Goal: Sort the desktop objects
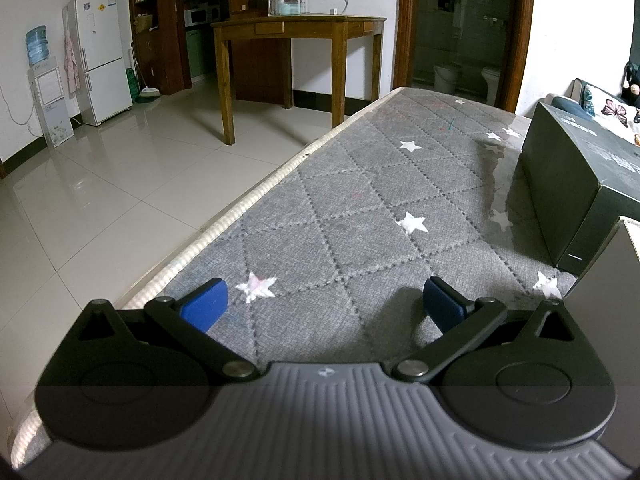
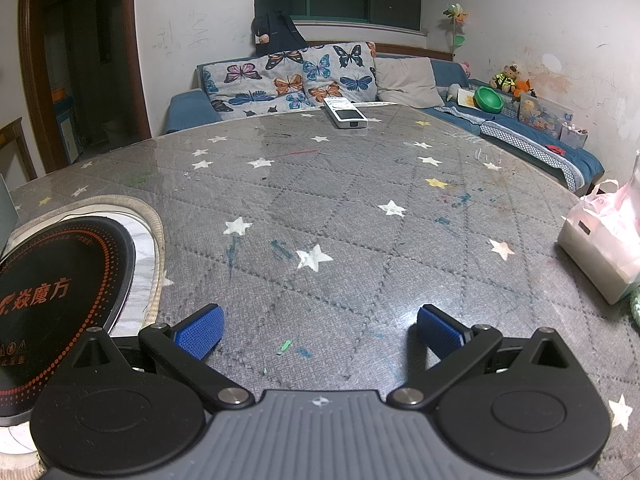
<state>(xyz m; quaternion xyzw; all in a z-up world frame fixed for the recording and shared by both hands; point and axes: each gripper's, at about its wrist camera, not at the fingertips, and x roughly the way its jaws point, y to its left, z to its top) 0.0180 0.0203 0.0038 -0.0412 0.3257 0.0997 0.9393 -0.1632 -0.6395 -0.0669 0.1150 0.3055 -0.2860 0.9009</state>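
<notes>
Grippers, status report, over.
Left gripper open, empty. Right gripper open, empty. Remote at far table edge, untouched. Path clear.

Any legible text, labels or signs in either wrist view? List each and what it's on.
"焱魔方": orange characters on the round black induction cooktop set into the table.
Small orange warning symbols and print below it: too small to read.
Pale lettering on the dark rectangular box: blurred, unreadable.
Stickers on the white fridge: too small to read.
</notes>
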